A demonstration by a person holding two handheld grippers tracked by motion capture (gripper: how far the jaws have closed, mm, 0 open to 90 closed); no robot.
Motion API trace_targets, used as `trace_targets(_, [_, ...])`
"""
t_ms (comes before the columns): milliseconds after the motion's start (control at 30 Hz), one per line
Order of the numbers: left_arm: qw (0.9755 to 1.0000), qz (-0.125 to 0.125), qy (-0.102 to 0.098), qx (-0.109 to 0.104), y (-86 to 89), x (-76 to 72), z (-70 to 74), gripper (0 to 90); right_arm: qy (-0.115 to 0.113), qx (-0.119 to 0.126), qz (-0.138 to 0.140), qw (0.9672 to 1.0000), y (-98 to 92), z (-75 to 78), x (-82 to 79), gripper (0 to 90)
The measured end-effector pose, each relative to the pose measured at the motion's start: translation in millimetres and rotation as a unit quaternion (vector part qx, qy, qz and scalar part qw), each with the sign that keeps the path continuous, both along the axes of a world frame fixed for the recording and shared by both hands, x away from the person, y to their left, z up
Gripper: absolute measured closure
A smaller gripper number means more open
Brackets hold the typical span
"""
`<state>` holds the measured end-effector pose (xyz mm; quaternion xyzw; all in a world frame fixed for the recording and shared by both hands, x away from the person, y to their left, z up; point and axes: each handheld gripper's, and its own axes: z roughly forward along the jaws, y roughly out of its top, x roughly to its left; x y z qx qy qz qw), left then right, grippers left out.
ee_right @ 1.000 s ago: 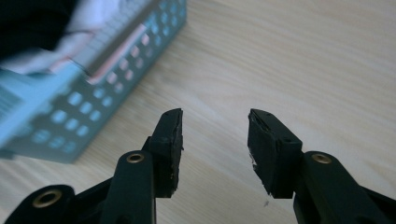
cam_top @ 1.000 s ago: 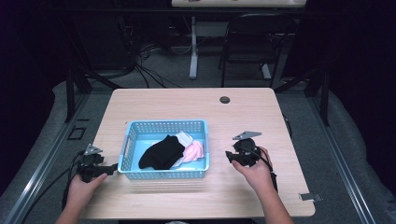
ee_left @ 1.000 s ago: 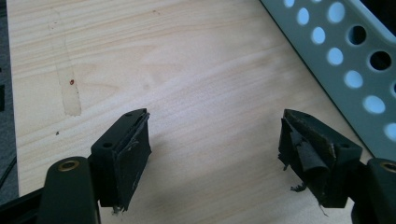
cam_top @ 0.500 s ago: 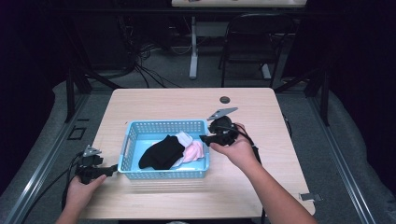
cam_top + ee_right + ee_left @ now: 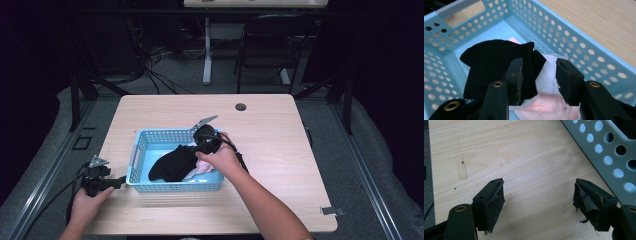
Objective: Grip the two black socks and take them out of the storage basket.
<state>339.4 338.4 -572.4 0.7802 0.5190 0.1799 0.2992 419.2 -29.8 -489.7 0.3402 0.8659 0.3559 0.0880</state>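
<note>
My right gripper (image 5: 537, 80) has its jaws part-spread and just been closing, straddling a black sock (image 5: 496, 67) and white sock (image 5: 547, 75) without pinching either. Both lie in the blue basket (image 5: 137, 155) mid-table. My left gripper (image 5: 537, 202) rests spread wide over bare table (image 5: 524, 152), just left of the basket.

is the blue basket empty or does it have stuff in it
Not empty. The blue basket holds a black cloth, with a white piece and a pink one beside and under it.
</note>
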Motion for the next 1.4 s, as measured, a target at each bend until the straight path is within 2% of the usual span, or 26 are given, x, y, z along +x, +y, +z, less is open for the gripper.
trace_targets(33, [1.0000, 0.000, -0.002, -0.001, 0.3, 0.1, 0.2, 24.7, 0.012, 0.003, 0.002, 0.9999, 2.9, -3.1, 1.6, 62.7])
trace_targets(200, [1.0000, 0.000, -0.002, -0.001, 0.2, -0.2, -0.1, 24.7, 0.013, -0.014, 0.003, 0.9998, 14.5, -13.8, 6.4, 64.0])
trace_targets(233, [1.0000, 0.001, -0.003, -0.001, 0.2, -0.2, 0.1, 24.7, 0.014, -0.003, -0.001, 0.9999, 16.8, -16.4, 6.8, 64.7])
trace_targets(300, [1.0000, 0.000, -0.002, -0.001, 0.3, -0.1, 0.2, 24.7, 0.016, -0.011, 0.001, 0.9998, 20.2, -19.2, 8.9, 66.3])
trace_targets(433, [1.0000, 0.000, -0.001, 0.000, 0.3, 0.0, 0.1, 24.7, 0.030, -0.017, 0.001, 0.9994, 26.5, -23.8, 11.4, 72.9])
trace_targets(533, [1.0000, 0.000, -0.001, 0.000, 0.3, -0.1, 0.2, 24.6, 0.028, -0.026, 0.006, 0.9993, 29.0, -24.7, 10.6, 81.7])
trace_targets(733, [1.0000, 0.000, -0.001, 0.000, 0.1, -0.2, 0.1, 24.7, 0.011, -0.018, 0.012, 0.9997, 28.0, -22.2, 4.9, 87.4])
trace_targets(833, [1.0000, 0.001, -0.002, 0.000, 0.0, -0.2, 0.0, 24.7, 0.000, 0.000, 0.015, 0.9999, 26.9, -16.7, -2.2, 87.7])
trace_targets(933, [1.0000, 0.001, -0.002, 0.000, 0.1, -0.1, 0.0, 24.7, -0.012, 0.000, 0.023, 0.9997, 26.0, -8.4, -8.1, 87.8])
trace_targets(967, [1.0000, 0.000, 0.000, 0.001, 0.0, -0.1, 0.0, 24.7, -0.028, 0.012, 0.029, 0.9991, 25.8, 1.6, -15.2, 88.0])
trace_targets(1033, [1.0000, 0.000, -0.003, 0.001, -0.3, 0.0, -0.1, 24.7, -0.036, 0.024, 0.036, 0.9984, 25.1, 10.5, -21.3, 88.1])
trace_targets(1133, [1.0000, -0.001, -0.003, 0.003, -0.3, 0.0, 0.0, 24.7, -0.053, 0.029, 0.042, 0.9973, 23.3, 25.3, -30.7, 88.2])
trace_targets(1300, [1.0000, -0.001, -0.003, 0.004, -0.5, 0.0, -0.1, 24.7, -0.063, 0.049, 0.050, 0.9955, 14.9, 46.7, -40.9, 88.3])
trace_targets(1400, [1.0000, -0.001, -0.002, 0.004, -0.4, -0.2, -0.2, 24.7, -0.064, 0.073, 0.047, 0.9941, 7.6, 56.9, -44.4, 88.4])
